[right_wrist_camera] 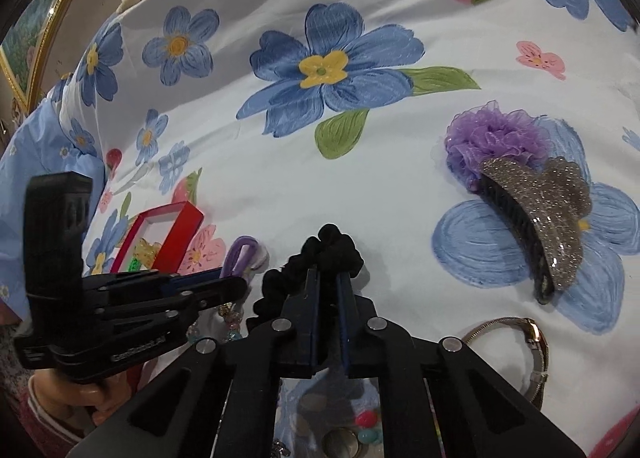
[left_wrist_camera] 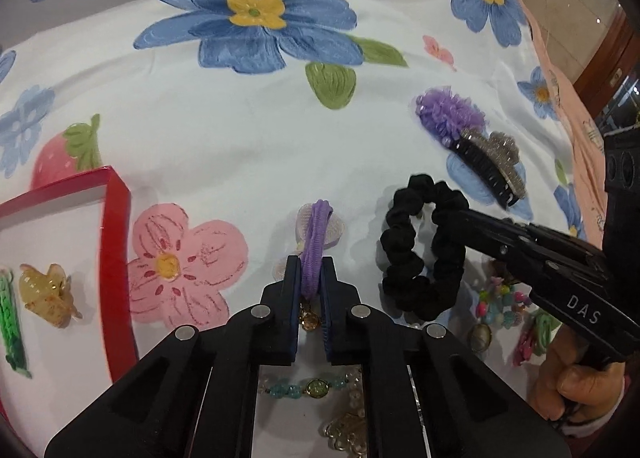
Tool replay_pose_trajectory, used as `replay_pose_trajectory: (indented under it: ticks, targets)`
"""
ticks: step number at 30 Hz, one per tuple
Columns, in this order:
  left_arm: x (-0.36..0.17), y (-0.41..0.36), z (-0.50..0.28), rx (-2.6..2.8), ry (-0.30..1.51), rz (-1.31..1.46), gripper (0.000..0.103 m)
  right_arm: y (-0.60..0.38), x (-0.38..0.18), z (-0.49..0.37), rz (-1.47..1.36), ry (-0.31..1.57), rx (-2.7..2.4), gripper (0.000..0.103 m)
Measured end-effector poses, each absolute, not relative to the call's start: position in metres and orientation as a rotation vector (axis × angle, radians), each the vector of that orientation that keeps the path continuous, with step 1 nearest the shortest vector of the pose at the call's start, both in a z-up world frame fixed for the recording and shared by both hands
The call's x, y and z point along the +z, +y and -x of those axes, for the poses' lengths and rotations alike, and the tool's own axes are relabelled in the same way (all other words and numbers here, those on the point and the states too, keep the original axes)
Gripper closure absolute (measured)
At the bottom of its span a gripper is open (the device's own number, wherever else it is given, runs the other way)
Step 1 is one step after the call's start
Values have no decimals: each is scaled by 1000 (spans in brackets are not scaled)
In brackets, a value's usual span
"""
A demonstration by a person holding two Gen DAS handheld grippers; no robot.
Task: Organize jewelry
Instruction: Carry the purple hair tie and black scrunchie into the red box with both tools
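The only writing I am making out is "DAS", in white letters on the side of the right gripper [left_wrist_camera: 452, 218]; the raised lettering on the left gripper's [left_wrist_camera: 311, 270] side is too blurred to read.

The left jaws are clenching on one purple hair tie [left_wrist_camera: 316, 242], which is lying on the flowered bedsheet [left_wrist_camera: 248, 130] just right of a printed pink flower. The right jaws are pinching one black scrunchie [left_wrist_camera: 420, 250] by its right side, just beside the purple tie.

Further right, one purple ruffled hair piece [right_wrist_camera: 492, 138] is touching one glittery claw clip [right_wrist_camera: 536, 214]. One metal bangle [right_wrist_camera: 532, 354] is lying near the right gripper. One red box [left_wrist_camera: 116, 242] is standing open at the left with one amber claw clip [left_wrist_camera: 46, 294] and one green piece [left_wrist_camera: 12, 322] inside. A loose heap of beaded bracelets [left_wrist_camera: 496, 306] is sitting under the grippers; I cannot count them.

The sheet is white, printed with blue and pink flowers and strawberries. A gold picture frame [right_wrist_camera: 44, 38] is showing at the room's edge, and a hand [left_wrist_camera: 580, 382] is gripping the right handle.
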State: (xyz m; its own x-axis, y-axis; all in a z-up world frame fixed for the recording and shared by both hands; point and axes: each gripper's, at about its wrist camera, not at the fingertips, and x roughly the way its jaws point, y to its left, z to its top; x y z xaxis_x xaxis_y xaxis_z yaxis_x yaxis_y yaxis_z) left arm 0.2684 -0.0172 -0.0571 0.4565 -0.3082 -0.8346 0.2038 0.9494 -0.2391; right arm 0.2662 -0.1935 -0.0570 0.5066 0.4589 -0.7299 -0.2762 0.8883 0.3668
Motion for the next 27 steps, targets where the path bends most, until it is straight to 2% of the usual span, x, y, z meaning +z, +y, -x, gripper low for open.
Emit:
replay_pose_trajectory:
  ticks: [13, 27]
  targets:
    - [-10, 40, -211, -270, 939, 228, 96, -168, -21, -239, -217, 877, 539, 97]
    - [-7, 117, -139, -156, 905, 328, 96, -103, 0, -205, -170, 857, 676, 97]
